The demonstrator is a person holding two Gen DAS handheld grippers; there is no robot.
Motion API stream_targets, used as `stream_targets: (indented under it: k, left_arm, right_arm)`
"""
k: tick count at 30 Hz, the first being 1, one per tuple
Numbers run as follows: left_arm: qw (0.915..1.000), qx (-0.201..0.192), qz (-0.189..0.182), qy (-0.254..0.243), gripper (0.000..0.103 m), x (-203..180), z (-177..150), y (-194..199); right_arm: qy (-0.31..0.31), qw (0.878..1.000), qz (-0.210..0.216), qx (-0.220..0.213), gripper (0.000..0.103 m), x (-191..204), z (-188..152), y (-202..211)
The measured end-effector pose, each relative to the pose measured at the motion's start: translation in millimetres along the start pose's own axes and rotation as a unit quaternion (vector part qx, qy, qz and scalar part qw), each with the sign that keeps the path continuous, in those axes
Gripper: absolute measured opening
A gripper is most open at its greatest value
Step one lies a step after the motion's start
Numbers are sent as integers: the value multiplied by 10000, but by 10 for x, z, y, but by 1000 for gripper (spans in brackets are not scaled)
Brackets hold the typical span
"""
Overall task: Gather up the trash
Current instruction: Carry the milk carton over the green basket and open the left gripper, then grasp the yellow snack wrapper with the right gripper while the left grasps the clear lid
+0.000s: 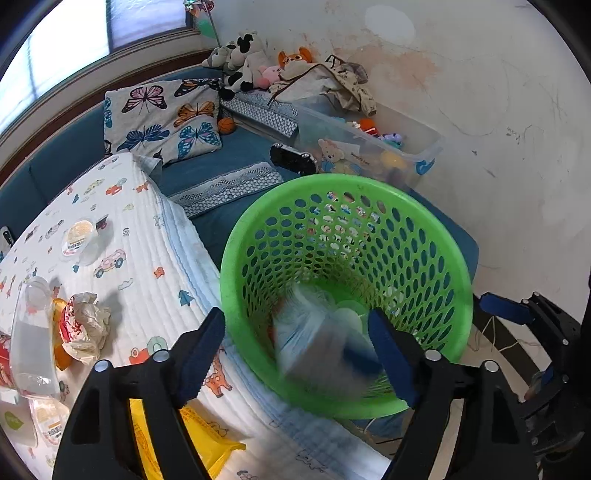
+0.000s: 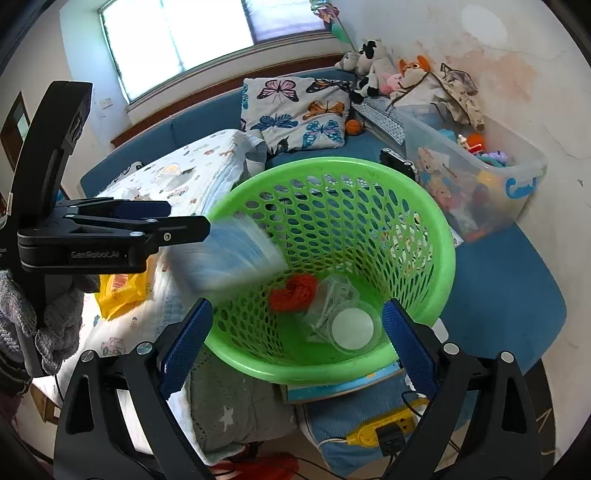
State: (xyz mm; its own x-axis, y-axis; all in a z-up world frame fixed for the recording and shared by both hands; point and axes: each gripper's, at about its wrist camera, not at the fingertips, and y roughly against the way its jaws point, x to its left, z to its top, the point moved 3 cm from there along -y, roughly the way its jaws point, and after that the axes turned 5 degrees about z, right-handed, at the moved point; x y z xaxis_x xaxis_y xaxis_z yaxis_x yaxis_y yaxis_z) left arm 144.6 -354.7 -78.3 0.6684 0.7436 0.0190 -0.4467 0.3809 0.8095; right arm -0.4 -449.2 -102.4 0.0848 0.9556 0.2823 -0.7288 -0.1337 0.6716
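Blue cushions (image 2: 502,295) hold a green basket (image 2: 439,236) beside a white quilt (image 1: 147,258). Inside lie an orange wad (image 2: 293,291), clear wrappers (image 2: 338,291) and a clear cup (image 2: 354,326). Over its rim a blurred clear packet (image 2: 229,254) sits just off the left gripper (image 1: 295,347), jaws apart, not pressing it. Right gripper (image 2: 297,339) gapes empty. More trash (image 1: 85,325) remains on the quilt.

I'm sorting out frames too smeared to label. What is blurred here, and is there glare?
Left wrist view: the blue-and-white packet over the green basket is motion-smeared; the quilt and crumpled paper are sharp. Right wrist view: the same packet beside the left gripper is streaked; the window is blown out white.
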Motion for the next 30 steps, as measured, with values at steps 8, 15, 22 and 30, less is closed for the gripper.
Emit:
stream_targets:
  k: [8, 15, 22, 30]
  left_arm:
    - [9998, -154, 37, 145, 77, 152, -74, 243]
    - [9977, -355, 405, 402, 77, 516, -216, 582]
    - [9921, -444, 857, 802, 77, 1026, -447, 849]
    - [9822, -447, 1269, 1310, 77, 1613, -809, 1061]
  right_arm:
    - [112, 9999, 87, -47, 92, 138, 9, 41]
    - [345, 9989, 305, -88, 92, 432, 56, 46]
    - [626, 9960, 631, 16, 92, 833, 67, -68]
    - [994, 9894, 1034, 247, 92, 1338, 57, -293]
